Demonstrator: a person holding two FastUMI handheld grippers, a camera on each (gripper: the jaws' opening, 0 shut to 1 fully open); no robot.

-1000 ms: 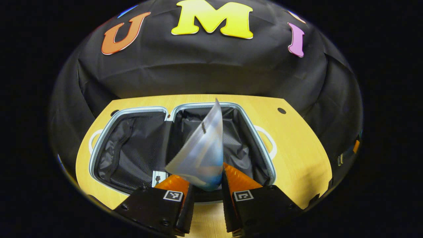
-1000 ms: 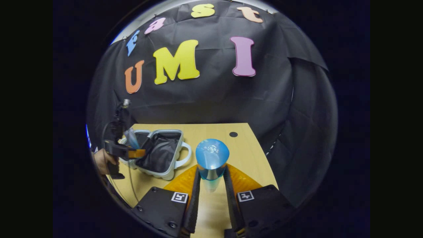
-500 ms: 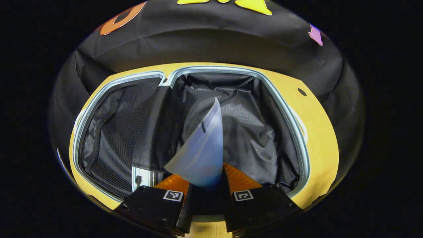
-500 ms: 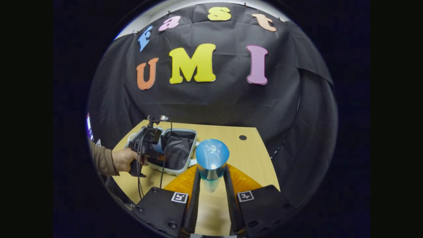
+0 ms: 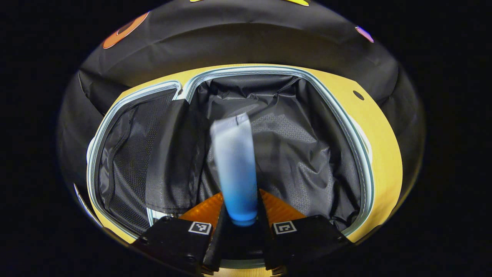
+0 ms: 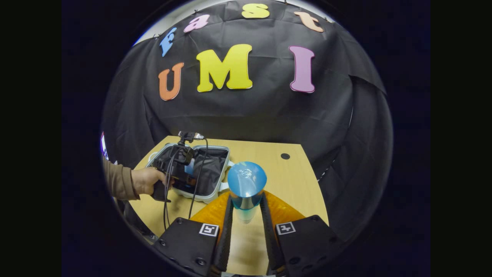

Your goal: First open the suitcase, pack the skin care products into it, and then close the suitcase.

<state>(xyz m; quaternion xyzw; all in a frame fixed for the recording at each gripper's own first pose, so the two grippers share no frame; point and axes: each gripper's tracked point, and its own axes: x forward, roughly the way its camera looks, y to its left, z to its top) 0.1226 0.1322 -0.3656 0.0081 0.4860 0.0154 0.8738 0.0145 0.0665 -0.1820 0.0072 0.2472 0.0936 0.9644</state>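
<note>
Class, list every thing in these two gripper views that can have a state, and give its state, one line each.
suitcase: open, lying flat on the table, both halves showing dark lining.
tube: blurred, between the left gripper's fingers over the right half; grip not clear.
left gripper: over the open suitcase, a hand holding it.
bottle: upright, clamped above the table.
right gripper: shut on the bottle.

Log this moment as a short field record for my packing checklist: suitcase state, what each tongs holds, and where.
suitcase: open, lying flat on the wooden table
left tongs: shut on a blue-and-white tube, over the open suitcase's dark lining
right tongs: shut on a blue bottle, above the table beside the suitcase
hand: holds the left tongs at the suitcase
items lying in suitcase: none seen
</note>
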